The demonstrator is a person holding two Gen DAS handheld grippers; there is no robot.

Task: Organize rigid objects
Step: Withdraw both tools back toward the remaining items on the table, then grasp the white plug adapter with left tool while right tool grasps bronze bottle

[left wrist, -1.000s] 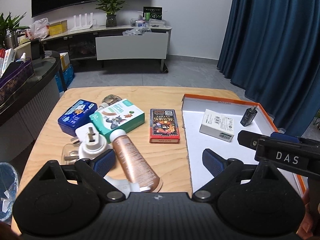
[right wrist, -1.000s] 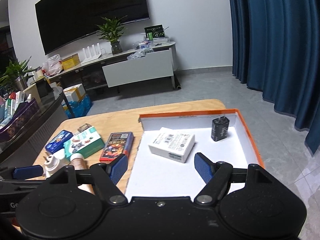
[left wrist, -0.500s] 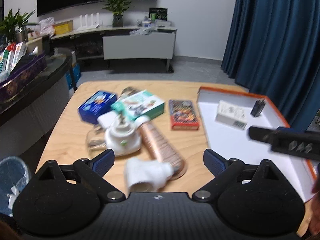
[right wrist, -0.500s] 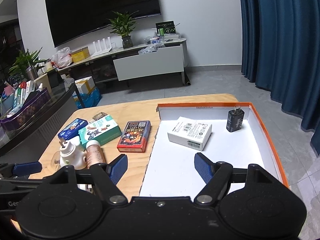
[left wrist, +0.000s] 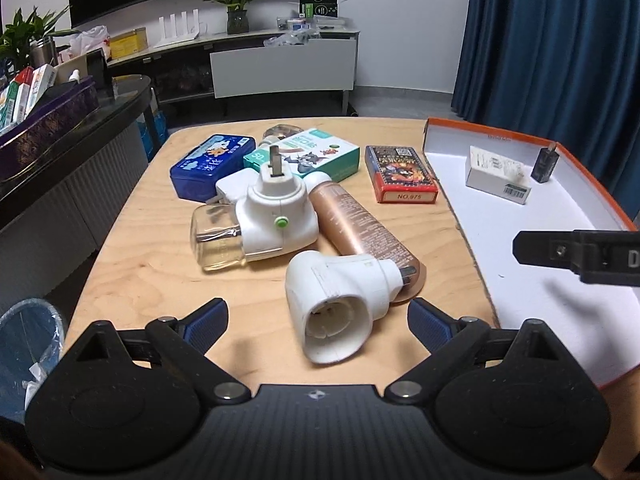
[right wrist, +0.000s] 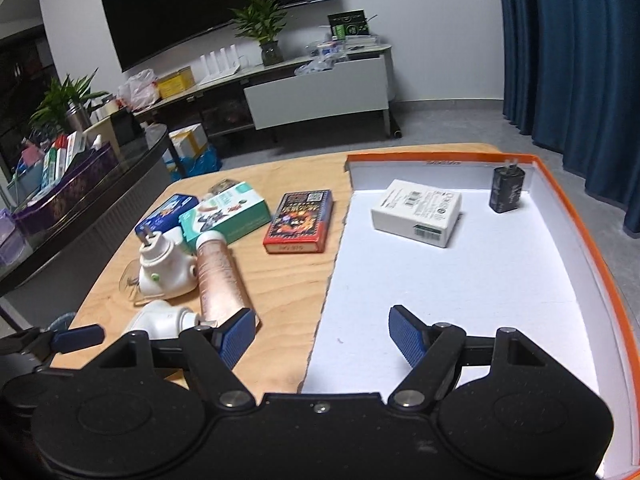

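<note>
A: Since the left tool (left wrist: 318,320) is held wide open with nothing between its pads, what is lined up for it?

B: The empty white plug-in heater (left wrist: 340,304) is framed between the fingers, lying on its side on the surface (left wrist: 152,272), its prongs touching the bronze tube (left wrist: 360,232).

A: And what could be spoiled there?

B: If the rounded shell is pinched off-centre, it may be squirted out or rolled. The tube could be dragged along, and the second heater with the glass bottle (left wrist: 256,224) just behind could be knocked.

A: And the right tool (right wrist: 322,338)?

B: It is also spread open and empty, held above the near edge of the orange-rimmed tray (right wrist: 580,216), where the white box (right wrist: 418,212) and black charger (right wrist: 507,190) are already placed.
</note>
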